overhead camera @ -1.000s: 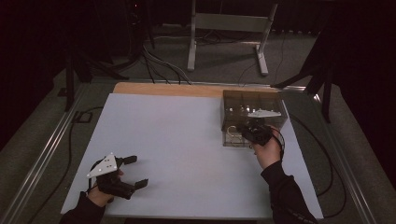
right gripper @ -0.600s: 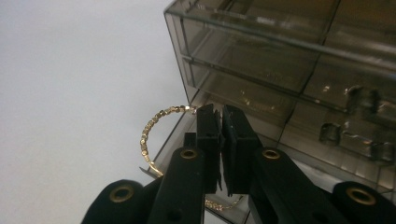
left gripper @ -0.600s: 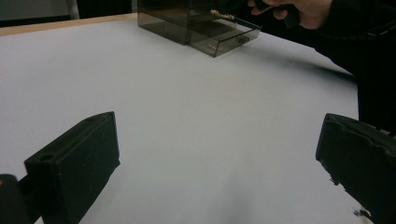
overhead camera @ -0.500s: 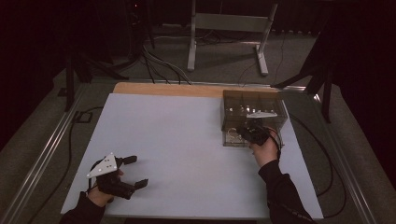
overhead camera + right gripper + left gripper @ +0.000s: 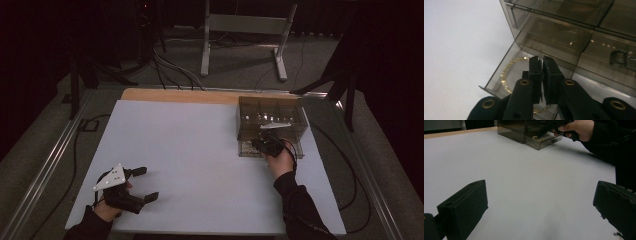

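Observation:
A smoky see-through drawer cabinet [image 5: 270,117] stands at the table's far right. Its lower left drawer [image 5: 499,75] is pulled out, and a gold chain [image 5: 507,72] lies looped inside it. My right gripper [image 5: 542,62] hangs over this drawer with its jaws shut together, tips just above the chain; I cannot tell whether they touch it. In the high view, that right gripper [image 5: 263,142] is at the cabinet's front. Near the front left edge, my left gripper [image 5: 146,183] rests on the table, jaws wide open with nothing between them. The left gripper view looks past the left gripper [image 5: 541,202] to the drawer [image 5: 544,141].
The white table top [image 5: 190,150] spreads between the two hands. A shut drawer with a small handle [image 5: 620,58] sits to the right of the open one. A wooden strip [image 5: 175,95] edges the far side. Cables and a metal stand [image 5: 240,30] are on the floor beyond.
My right gripper has sunk toward the open drawer and shifted slightly left, jaws still shut. The left gripper has stayed where it was.

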### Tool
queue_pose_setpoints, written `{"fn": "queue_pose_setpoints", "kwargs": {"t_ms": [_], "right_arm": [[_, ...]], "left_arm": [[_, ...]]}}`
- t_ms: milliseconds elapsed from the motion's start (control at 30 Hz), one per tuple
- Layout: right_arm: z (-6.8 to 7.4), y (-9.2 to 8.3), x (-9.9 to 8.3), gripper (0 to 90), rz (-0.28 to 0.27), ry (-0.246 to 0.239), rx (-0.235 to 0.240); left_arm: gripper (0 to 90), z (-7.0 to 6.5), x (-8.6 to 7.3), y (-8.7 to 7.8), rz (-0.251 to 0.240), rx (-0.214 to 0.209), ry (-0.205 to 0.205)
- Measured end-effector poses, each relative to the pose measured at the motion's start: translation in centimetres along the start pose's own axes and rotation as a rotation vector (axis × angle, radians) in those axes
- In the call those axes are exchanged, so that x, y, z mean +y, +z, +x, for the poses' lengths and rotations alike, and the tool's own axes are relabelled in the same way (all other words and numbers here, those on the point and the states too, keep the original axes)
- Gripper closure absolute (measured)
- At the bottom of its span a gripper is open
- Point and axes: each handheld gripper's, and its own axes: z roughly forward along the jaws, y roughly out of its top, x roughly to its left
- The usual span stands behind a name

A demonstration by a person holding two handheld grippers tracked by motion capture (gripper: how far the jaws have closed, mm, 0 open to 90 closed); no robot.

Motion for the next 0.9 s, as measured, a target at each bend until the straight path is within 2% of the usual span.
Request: {"fn": "queue_pose_setpoints", "kwargs": {"t_ms": [133,267,433,533,600,700,733,767,800,900], "right_arm": [[0.0,0.0,0.1,79.4,-0.002,0.004,0.008],[0.2,-0.6,0.4,66.8,-0.02,0.006,0.027],[0.9,-1.5,1.0,59.1,-0.051,-0.005,0.045],[1.4,-2.1,1.4,51.1,-0.072,-0.004,0.061],[1.9,-2.6,1.6,42.5,-0.088,-0.018,0.066],[2.4,-2.9,1.8,37.7,-0.095,-0.026,0.08],[3.0,-3.1,2.0,32.4,-0.1,-0.035,0.1],[3.0,-3.1,2.0,32.4,-0.1,-0.035,0.1],[3.6,-3.5,2.2,23.9,-0.105,-0.054,0.118],[4.5,-3.8,2.5,13.1,-0.109,-0.082,0.18]], "left_arm": [[0.5,0.0,0.0,0.0,0.001,-0.001,0.001],[0.5,0.0,0.0,0.0,0.0,0.001,-0.002],[0.5,0.0,0.0,0.0,-0.001,0.001,-0.002],[0.5,0.0,0.0,0.0,0.001,-0.001,0.003],[0.5,0.0,0.0,0.0,-0.003,-0.001,0.001],[0.5,0.0,0.0,0.0,-0.002,-0.001,0.001],[0.5,0.0,0.0,0.0,-0.001,-0.002,0.001],[0.5,0.0,0.0,0.0,-0.001,-0.002,0.001],[0.5,0.0,0.0,0.0,-0.005,-0.001,-0.002],[0.5,0.0,0.0,0.0,-0.002,-0.002,-0.003]]}}
